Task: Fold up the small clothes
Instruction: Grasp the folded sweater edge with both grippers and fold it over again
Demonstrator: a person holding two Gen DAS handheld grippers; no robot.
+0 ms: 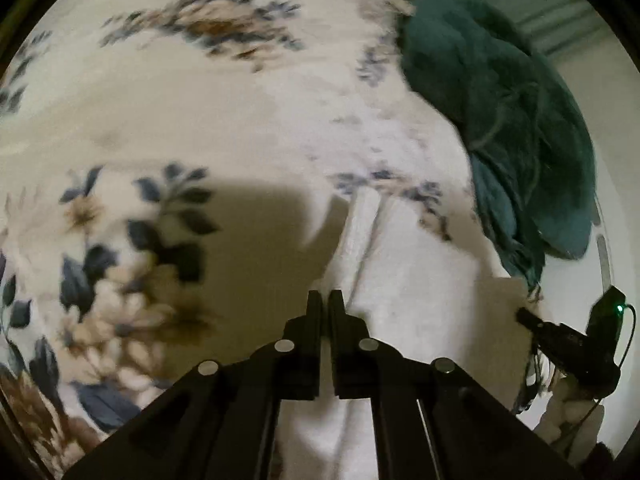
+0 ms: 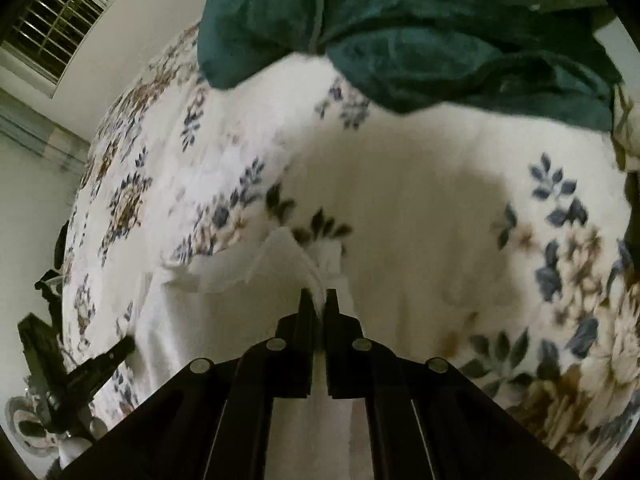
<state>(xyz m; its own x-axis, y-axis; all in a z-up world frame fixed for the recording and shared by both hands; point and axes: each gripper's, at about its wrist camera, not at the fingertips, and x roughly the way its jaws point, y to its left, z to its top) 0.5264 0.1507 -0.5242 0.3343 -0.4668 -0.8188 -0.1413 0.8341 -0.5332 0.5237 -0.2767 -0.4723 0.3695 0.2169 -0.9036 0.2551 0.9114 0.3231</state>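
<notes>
A small white garment [image 1: 404, 264] hangs between both grippers above a floral bedspread [image 1: 168, 92]. My left gripper [image 1: 325, 300] is shut on one edge of it, with cloth hanging below the fingers. My right gripper [image 2: 317, 300] is shut on the other edge, a fold of white cloth [image 2: 280, 264] sticking out between the fingertips. The right gripper also shows at the right edge of the left wrist view [image 1: 524, 314]. The left gripper shows at the lower left of the right wrist view [image 2: 128, 346].
A crumpled dark green garment [image 1: 500, 120] lies on the bedspread beyond the white one; it fills the top of the right wrist view [image 2: 420, 28]. A window with blinds [image 2: 64, 16] and a white wall are at far left.
</notes>
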